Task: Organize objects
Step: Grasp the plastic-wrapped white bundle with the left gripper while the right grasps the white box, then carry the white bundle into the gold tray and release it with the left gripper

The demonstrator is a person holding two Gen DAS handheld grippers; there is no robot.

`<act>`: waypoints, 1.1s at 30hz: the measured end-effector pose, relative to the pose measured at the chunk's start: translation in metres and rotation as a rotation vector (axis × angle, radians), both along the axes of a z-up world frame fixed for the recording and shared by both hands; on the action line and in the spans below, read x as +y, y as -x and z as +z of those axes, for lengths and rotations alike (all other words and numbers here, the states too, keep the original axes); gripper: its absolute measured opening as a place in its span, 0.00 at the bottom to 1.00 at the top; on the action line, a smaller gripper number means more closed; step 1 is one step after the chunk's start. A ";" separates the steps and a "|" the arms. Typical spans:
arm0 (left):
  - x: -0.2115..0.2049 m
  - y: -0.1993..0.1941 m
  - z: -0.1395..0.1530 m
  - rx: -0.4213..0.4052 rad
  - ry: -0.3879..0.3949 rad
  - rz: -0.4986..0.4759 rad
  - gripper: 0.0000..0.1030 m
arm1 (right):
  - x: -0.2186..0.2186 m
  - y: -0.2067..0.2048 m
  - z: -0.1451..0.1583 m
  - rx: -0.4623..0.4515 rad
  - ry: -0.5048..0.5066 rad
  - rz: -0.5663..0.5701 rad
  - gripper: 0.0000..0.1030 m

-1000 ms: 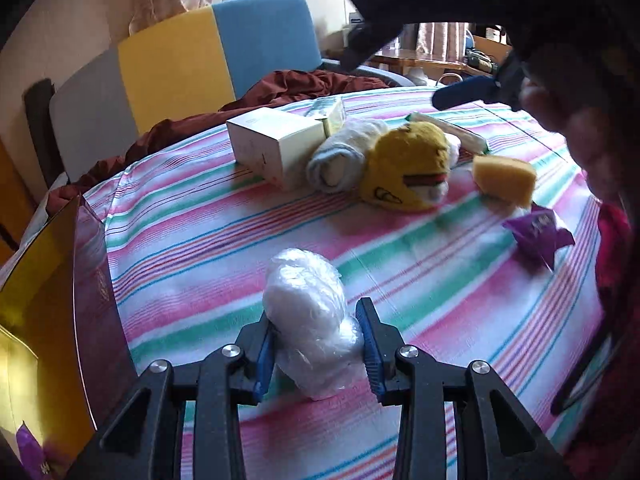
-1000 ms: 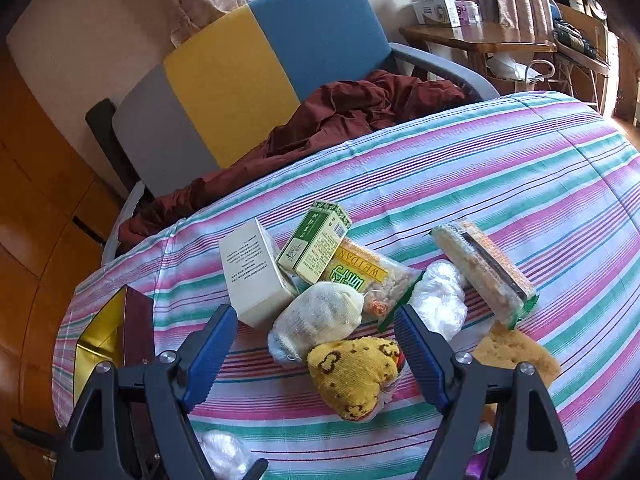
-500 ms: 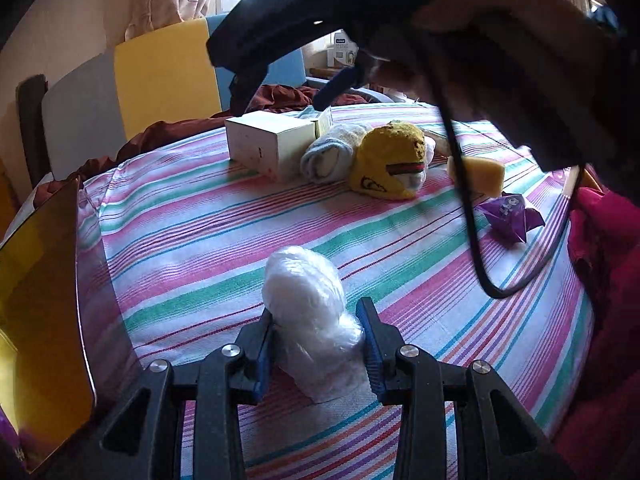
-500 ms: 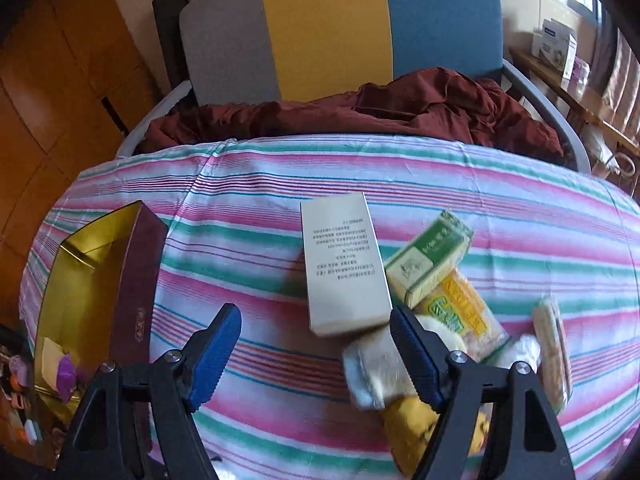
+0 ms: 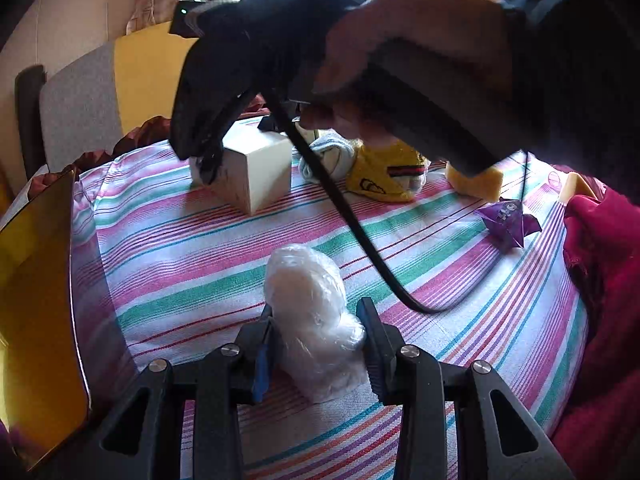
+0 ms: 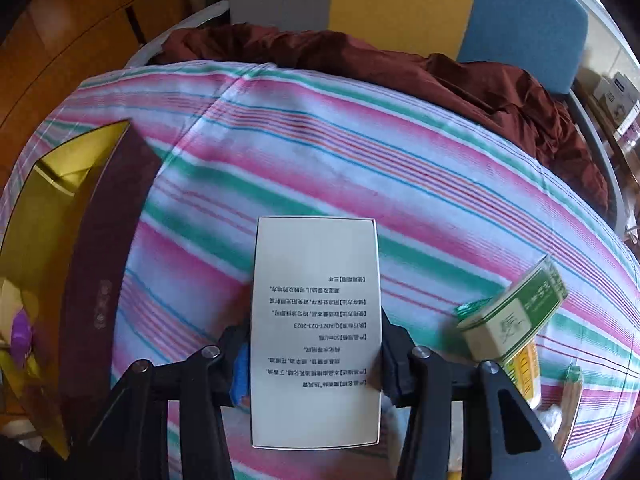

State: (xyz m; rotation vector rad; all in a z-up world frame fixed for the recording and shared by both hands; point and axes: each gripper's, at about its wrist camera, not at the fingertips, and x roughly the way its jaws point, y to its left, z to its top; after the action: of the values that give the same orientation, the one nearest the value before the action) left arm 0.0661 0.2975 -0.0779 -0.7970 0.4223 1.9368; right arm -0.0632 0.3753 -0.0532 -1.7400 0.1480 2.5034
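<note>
My left gripper (image 5: 316,344) is shut on a crumpled white plastic bag (image 5: 312,312) that rests on the striped tablecloth (image 5: 200,248). My right gripper (image 6: 312,356) has its fingers against both sides of a white carton (image 6: 316,328) with printed text; the carton (image 5: 256,172) also shows in the left wrist view, under the hand that holds the right gripper. A maroon box with a gold inside (image 6: 84,216) stands open at the left table edge, with small items in it.
A green and white carton (image 6: 516,316) lies right of the white one. A yellow soft toy (image 5: 384,176), a rolled white cloth (image 5: 328,156), a yellow sponge (image 5: 476,180) and a purple wrapper (image 5: 508,220) lie further back. A chair with brown cloth (image 6: 400,64) stands behind the table.
My right gripper has moved down and left onto the white carton and closed on its sides. My left gripper has stayed shut on the plastic bag.
</note>
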 end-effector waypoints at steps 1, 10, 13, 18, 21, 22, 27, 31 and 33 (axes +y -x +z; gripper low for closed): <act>0.000 -0.001 0.000 -0.001 -0.001 0.000 0.37 | -0.007 -0.007 0.000 -0.008 0.004 0.018 0.48; -0.003 0.000 0.001 -0.013 -0.010 0.003 0.37 | -0.010 -0.088 -0.011 -0.007 0.024 -0.032 0.48; -0.003 0.000 0.001 -0.008 -0.008 0.003 0.37 | -0.008 -0.101 -0.013 0.025 0.046 -0.063 0.48; -0.004 -0.007 0.004 0.012 0.007 0.010 0.36 | -0.011 -0.097 -0.014 0.029 0.044 -0.062 0.48; -0.006 -0.011 0.004 0.019 0.021 0.006 0.36 | -0.008 -0.100 -0.013 0.031 0.055 -0.060 0.48; -0.007 -0.011 0.004 0.017 0.026 0.007 0.36 | -0.009 -0.100 -0.013 0.030 0.048 -0.055 0.48; -0.011 -0.023 0.015 0.033 0.025 -0.019 0.36 | -0.011 -0.099 -0.012 0.029 0.032 -0.048 0.48; -0.014 -0.040 0.030 0.056 0.002 -0.073 0.36 | -0.012 -0.101 -0.011 0.032 0.016 -0.041 0.48; -0.019 -0.044 0.036 0.061 -0.010 -0.083 0.36 | -0.011 -0.100 -0.012 0.033 0.019 -0.043 0.48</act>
State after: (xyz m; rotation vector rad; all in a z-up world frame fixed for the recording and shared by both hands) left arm 0.1101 0.2783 -0.0419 -0.7048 0.4751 1.8876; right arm 0.0367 0.3640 -0.0654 -1.6845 0.2103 2.5096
